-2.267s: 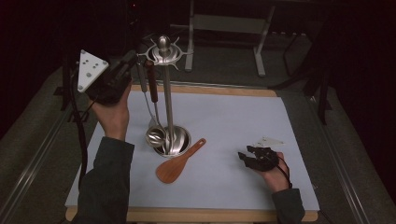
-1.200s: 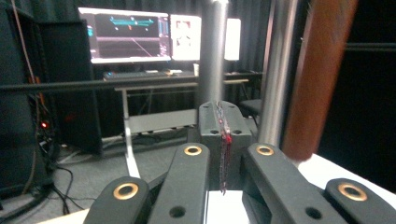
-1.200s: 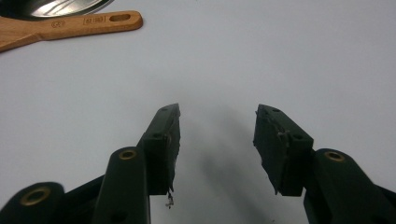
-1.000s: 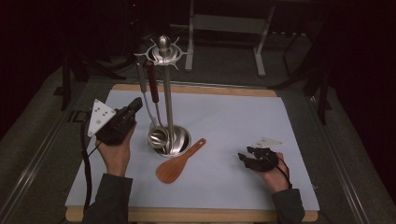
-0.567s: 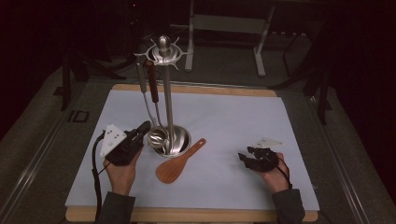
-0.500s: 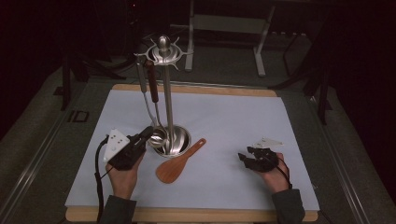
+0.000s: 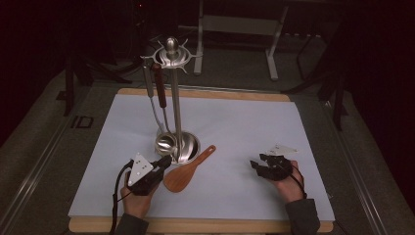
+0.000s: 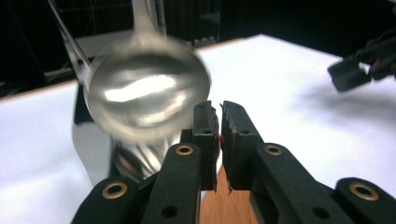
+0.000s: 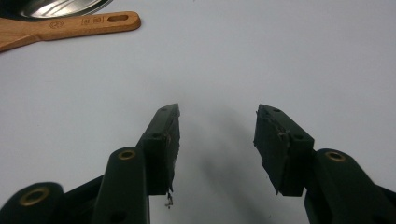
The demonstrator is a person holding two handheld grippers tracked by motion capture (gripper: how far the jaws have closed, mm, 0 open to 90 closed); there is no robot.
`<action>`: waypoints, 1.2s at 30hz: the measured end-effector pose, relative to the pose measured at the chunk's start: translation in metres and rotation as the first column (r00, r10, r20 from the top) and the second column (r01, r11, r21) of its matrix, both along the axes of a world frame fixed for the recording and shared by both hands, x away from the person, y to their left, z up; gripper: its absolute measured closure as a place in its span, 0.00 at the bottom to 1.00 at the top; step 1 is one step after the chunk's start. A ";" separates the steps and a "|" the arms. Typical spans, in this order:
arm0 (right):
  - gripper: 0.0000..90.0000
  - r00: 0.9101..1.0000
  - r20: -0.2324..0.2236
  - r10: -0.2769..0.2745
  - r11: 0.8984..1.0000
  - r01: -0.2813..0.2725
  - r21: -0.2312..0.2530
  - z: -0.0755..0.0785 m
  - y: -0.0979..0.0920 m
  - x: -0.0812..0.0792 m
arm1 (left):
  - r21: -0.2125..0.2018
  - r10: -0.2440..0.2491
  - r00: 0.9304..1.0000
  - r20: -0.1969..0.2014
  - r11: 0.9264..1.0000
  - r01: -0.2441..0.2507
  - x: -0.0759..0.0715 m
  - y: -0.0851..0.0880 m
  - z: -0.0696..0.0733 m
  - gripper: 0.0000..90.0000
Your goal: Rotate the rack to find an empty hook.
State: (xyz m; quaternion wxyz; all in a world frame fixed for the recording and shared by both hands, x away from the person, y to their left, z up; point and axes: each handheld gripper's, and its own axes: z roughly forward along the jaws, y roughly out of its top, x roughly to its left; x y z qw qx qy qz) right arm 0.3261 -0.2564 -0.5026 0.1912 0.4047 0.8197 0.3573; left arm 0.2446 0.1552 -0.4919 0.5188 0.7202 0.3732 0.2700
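A steel utensil stand [image 7: 176,107] rises from the white mat [image 7: 244,122]. A steel ladle hangs from it, bowl [image 7: 165,143] low by the base, and the same bowl [image 8: 147,100] looms blurred just ahead in the left gripper view. A brown-handled utensil [image 7: 159,85] hangs beside it. A wooden spatula [image 7: 188,170] lies flat right of the base. My left gripper [image 7: 164,161] sits low on the mat, tips between ladle bowl and spatula blade. Its jaws [image 8: 218,109] have just been opening and stand a narrow slit apart with nothing between them. My right gripper [image 7: 258,166] rests open on the mat, empty [image 9: 217,112].
The mat lies on a wooden board [image 7: 205,93] with dark floor all around. Metal table legs [image 7: 274,44] stand beyond the far edge. The spatula's handle [image 9: 88,24] lies at the top left of the right gripper view.
My left hand has come down from beside the hanging utensils to the mat at the stand's base, close to the spatula. The right hand has stayed put.
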 end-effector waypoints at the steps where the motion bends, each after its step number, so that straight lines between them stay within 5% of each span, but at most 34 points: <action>1: 0.56 1.000 0.000 0.001 1.000 -0.001 -0.001 0.000 0.000 0.000 | 0.015 -0.002 1.000 -0.013 1.000 0.002 0.001 0.000 -0.005 0.94; 11: 0.56 1.000 0.002 0.006 1.000 -0.006 -0.004 0.000 0.001 0.000 | 0.141 -0.005 0.993 -0.114 0.990 0.021 0.017 -0.005 -0.034 1.00; 13: 0.56 1.000 0.003 0.006 1.000 -0.005 -0.002 0.000 0.001 0.000 | 0.141 -0.005 0.993 -0.114 0.990 0.021 0.017 -0.005 -0.034 1.00; 14: 0.56 1.000 0.002 0.005 1.000 -0.005 -0.002 0.000 0.001 0.000 | 0.160 0.009 0.987 -0.158 0.987 0.017 0.025 -0.006 -0.041 1.00; 17: 0.56 1.000 0.002 0.003 1.000 -0.003 0.001 0.001 0.000 -0.001 | 0.187 0.004 0.981 -0.195 0.982 0.033 0.030 -0.008 -0.046 1.00; 20: 0.56 1.000 -0.001 0.001 1.000 -0.001 0.001 0.000 0.000 0.000 | 0.207 -0.003 0.980 -0.197 0.977 0.045 0.032 -0.011 -0.046 1.00; 23: 0.56 1.000 -0.002 0.004 1.000 -0.004 -0.002 -0.001 0.001 0.000 | 0.245 -0.003 0.972 -0.234 0.967 0.062 0.036 -0.016 -0.048 1.00; 36: 0.55 1.000 -0.001 0.002 1.000 -0.002 0.001 0.000 0.000 0.000 | 0.243 0.021 0.969 -0.245 0.969 0.041 0.039 -0.014 -0.048 1.00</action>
